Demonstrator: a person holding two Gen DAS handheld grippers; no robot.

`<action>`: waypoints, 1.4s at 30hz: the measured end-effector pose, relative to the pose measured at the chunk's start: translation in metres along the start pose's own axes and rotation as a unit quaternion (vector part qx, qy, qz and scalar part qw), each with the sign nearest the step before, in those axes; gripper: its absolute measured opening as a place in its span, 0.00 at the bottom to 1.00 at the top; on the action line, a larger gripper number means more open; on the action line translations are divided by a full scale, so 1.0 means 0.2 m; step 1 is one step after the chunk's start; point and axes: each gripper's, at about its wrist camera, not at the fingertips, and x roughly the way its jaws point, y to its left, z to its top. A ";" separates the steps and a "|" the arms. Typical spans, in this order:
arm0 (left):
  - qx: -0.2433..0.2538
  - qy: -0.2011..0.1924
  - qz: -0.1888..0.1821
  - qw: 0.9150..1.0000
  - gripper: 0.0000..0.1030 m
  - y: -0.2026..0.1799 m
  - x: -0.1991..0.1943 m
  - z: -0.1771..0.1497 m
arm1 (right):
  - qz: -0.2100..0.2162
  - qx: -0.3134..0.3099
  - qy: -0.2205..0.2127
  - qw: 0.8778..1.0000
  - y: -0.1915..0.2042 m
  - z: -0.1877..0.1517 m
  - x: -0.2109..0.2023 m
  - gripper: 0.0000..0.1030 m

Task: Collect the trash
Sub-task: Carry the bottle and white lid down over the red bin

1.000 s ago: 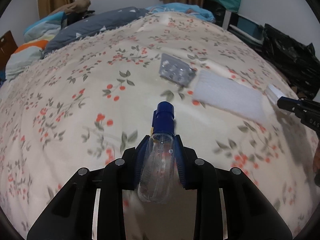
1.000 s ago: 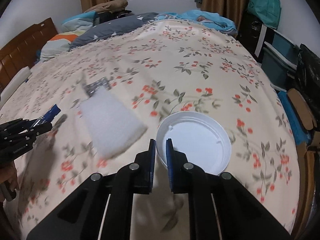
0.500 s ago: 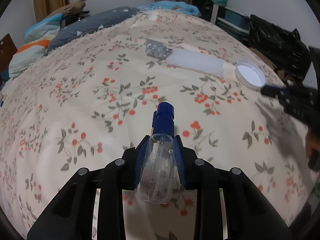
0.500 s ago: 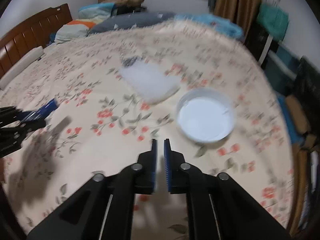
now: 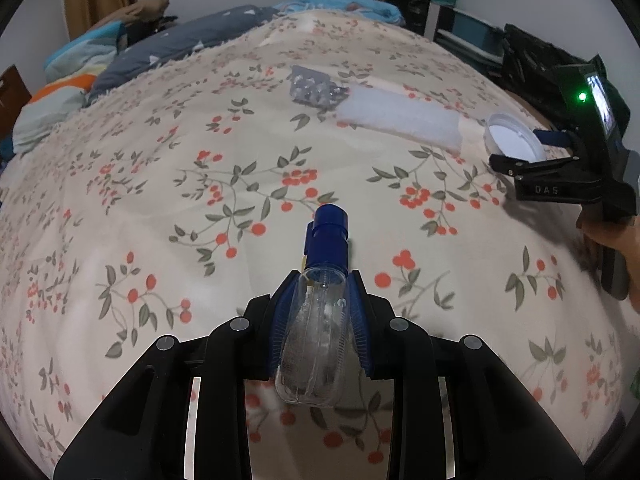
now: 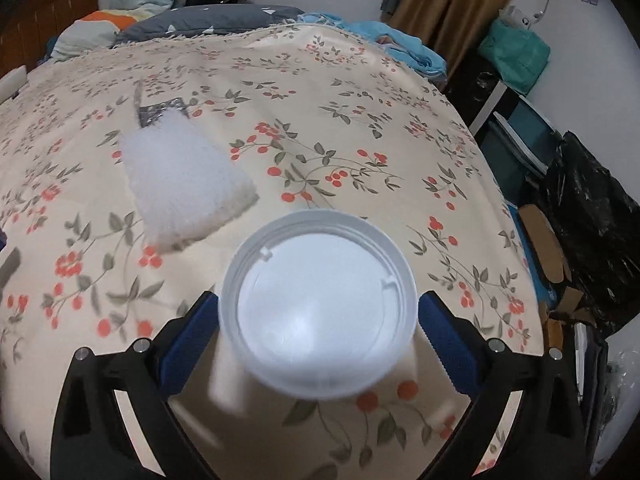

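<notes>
The left gripper (image 5: 322, 312) had its jaws closed on a clear spray bottle (image 5: 316, 340) with a blue cap, holding it above the flowered bed (image 5: 200, 184). The right gripper (image 6: 318, 320) had its jaws opening, spread wide to either side of a white round lid (image 6: 318, 312) lying near the right edge of the bed, the blue pads (image 6: 188, 336) not pressing on it. Beyond the lid, toward the pillow end, lay a white foam sheet (image 6: 184, 184), and past that a silver blister pack (image 5: 314, 90), touching it.
</notes>
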 end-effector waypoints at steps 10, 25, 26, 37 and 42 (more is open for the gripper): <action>-0.004 -0.001 -0.004 1.000 0.28 -0.02 0.05 0.08 | 0.062 0.042 -0.008 0.997 -0.08 -0.03 -0.06 0.80; 0.004 -0.005 -0.008 1.000 0.28 -0.08 -0.29 -0.15 | 0.122 0.015 -0.039 0.992 0.14 -0.36 -0.71 0.80; 0.004 -0.004 -0.009 1.000 0.28 -0.08 -0.33 -0.19 | 0.127 0.014 -0.040 0.991 0.16 -0.39 -0.74 0.80; 0.007 -0.002 -0.012 1.000 0.28 -0.12 -0.68 -0.54 | 0.166 -0.008 -0.042 0.985 0.41 -0.75 -1.18 0.80; 0.008 0.003 -0.015 1.000 0.28 -0.15 -0.83 -0.73 | 0.180 -0.016 -0.044 0.983 0.49 -0.92 -1.36 0.80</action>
